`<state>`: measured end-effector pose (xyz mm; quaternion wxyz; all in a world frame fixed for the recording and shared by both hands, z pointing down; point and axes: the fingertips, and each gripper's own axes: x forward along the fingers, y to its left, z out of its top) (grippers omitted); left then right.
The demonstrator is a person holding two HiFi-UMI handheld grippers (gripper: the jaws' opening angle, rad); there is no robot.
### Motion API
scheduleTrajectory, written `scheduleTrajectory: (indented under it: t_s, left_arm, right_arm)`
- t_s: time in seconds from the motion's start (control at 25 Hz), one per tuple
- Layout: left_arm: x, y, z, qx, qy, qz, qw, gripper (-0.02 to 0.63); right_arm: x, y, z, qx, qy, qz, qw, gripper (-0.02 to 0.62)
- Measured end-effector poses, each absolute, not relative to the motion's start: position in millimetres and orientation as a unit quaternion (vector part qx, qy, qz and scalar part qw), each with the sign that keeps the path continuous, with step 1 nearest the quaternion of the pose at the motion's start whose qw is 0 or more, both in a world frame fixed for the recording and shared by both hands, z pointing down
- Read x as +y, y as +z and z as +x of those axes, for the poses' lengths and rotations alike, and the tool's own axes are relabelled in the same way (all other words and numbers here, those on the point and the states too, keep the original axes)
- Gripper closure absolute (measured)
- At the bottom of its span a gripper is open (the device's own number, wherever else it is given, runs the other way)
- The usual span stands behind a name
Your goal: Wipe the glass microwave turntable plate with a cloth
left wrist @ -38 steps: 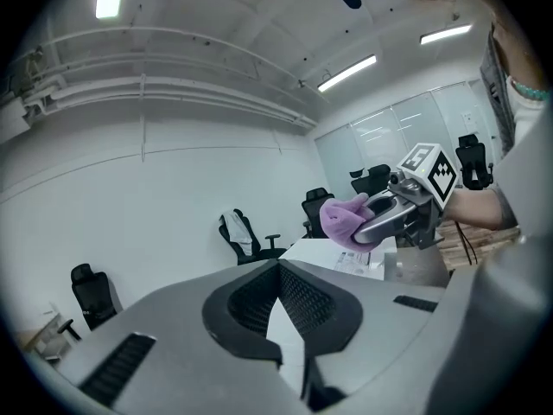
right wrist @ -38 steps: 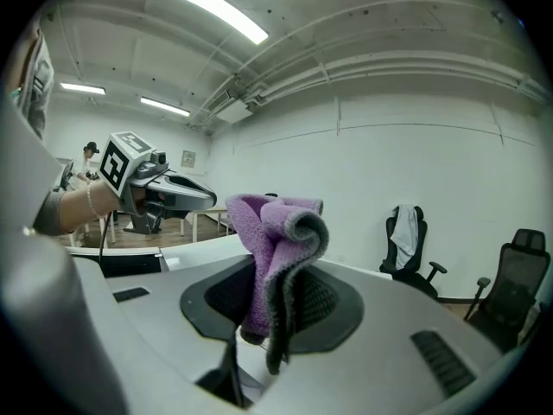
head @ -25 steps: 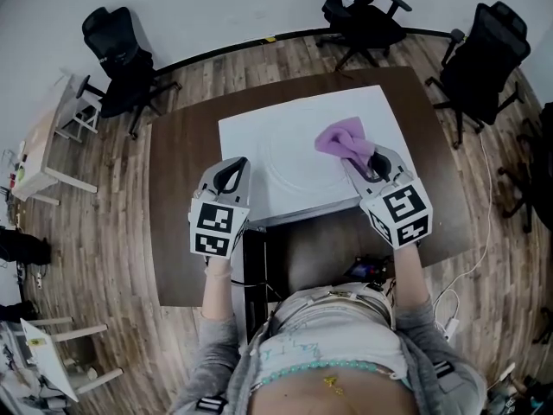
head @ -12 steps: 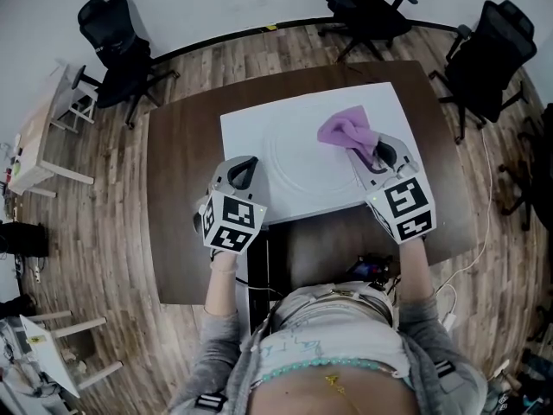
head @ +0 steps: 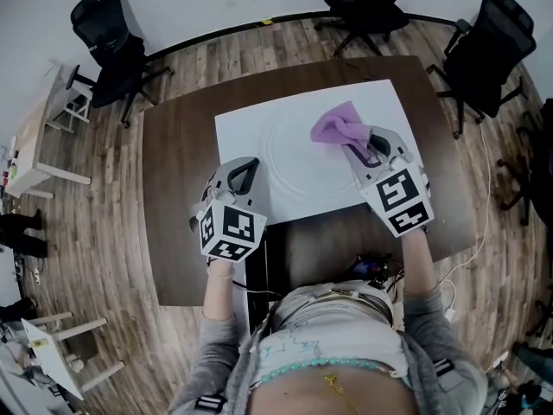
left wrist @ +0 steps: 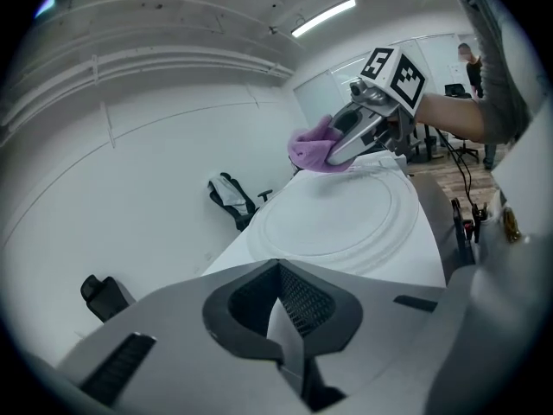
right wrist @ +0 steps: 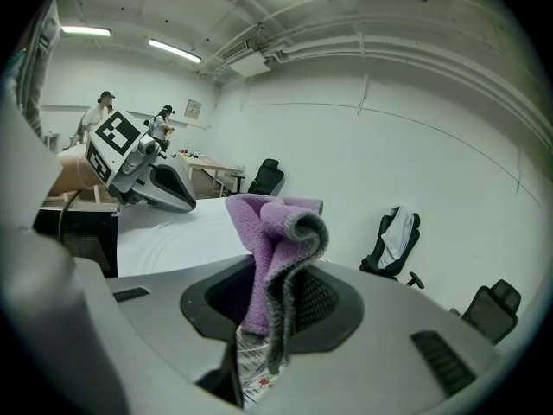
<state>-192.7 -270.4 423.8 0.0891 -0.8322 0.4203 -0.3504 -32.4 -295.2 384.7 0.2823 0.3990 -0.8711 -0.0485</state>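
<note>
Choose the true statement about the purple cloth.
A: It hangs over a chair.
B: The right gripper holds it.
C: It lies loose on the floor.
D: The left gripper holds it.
B: the right gripper view shows the purple cloth pinched between the jaws of the right gripper.

Purple cloth (head: 333, 128) in right gripper (head: 361, 148)
</note>
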Motion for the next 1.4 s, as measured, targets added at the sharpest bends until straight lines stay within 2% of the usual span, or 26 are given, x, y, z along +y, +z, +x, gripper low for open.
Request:
scheduleTrajectory:
  t_s: [0.32, 0.52, 0.96, 1.4]
  left_arm:
    - [-270.4, 433.2, -191.2, 0.42, -0.374, -0.821, 0.1, 0.601]
    - [-267.4, 436.7, -192.8, 0.419, -0.378, -0.819, 0.104, 0.601]
    - [-265.8, 435.6, -190.4, 0.417, -0.377, -0.82, 0.108, 0.601]
    - [-265.4, 436.7, -193.1, 0.418, -0.38, -0.818, 0.112, 0.601]
  right_arm:
    - [-298.4, 391.4, -31.2, -0.87, -0.057, 0.382, 0.305, 0.491]
    - [-300.9, 403.0, -33.1, -0.853, -0.096, 0.363, 0.363, 0.491]
    - [-295.7, 410.0, -62.5, -0.849, -0.147, 0.255, 0.439, 0.491]
    - [-301.0, 418.2, -92.0, -0.844, -0.168, 0.22, 0.458, 0.491]
